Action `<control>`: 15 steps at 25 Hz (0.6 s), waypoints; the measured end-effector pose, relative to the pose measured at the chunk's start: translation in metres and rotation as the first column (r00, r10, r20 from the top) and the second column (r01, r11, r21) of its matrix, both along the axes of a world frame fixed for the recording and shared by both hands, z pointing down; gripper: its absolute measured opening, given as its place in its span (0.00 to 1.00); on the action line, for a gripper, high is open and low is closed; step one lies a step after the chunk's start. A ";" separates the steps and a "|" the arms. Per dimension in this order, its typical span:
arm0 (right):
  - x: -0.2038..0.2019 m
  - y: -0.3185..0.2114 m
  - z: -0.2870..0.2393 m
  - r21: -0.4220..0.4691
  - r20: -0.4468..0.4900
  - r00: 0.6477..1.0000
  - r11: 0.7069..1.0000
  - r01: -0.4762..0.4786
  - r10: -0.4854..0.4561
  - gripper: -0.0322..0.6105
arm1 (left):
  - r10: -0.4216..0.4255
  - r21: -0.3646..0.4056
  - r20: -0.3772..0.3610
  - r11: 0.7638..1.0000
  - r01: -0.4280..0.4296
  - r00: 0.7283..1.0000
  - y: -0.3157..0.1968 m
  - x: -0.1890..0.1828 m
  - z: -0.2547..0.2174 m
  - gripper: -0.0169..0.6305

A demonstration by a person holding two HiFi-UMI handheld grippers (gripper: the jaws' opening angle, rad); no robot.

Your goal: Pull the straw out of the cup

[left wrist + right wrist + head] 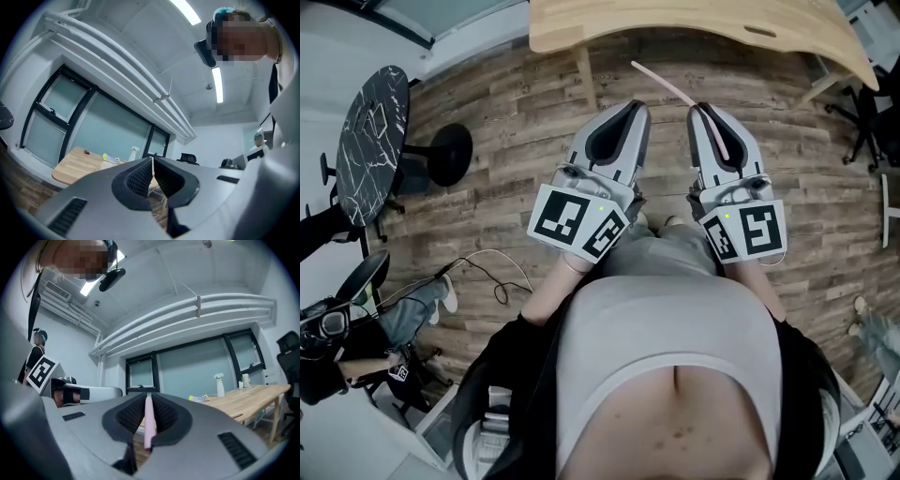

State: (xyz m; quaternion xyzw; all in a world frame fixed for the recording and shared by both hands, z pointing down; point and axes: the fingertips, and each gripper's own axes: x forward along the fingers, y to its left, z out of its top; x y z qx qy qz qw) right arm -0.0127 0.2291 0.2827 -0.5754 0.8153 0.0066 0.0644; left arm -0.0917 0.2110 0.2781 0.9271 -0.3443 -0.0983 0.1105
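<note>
- My right gripper (706,112) pinches the pink straw (670,86) so that it juts forward over the wooden floor (506,178). I see no cup.
- My left gripper (633,111) is closed and empty, level beside it.

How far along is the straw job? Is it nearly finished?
Looks done: the pink straw is free, no cup around it or in view. In hand: the right gripper is shut on it; the left gripper is shut and empty. Left: probably just setting it down.
</note>
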 end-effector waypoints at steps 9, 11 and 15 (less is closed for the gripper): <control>0.002 0.003 0.001 0.009 -0.001 1.000 1.000 -0.010 0.010 0.13 | -0.004 0.006 0.001 1.000 0.004 1.000 0.001 0.000 -0.001 0.05; 0.002 0.003 0.001 0.010 0.000 1.000 1.000 -0.010 0.010 0.13 | -0.001 0.007 0.002 1.000 0.001 1.000 0.002 0.001 -0.001 0.05; 0.002 0.004 0.000 0.009 0.002 1.000 1.000 -0.014 0.014 0.13 | 0.012 0.004 0.004 1.000 -0.012 1.000 0.003 0.004 0.000 0.05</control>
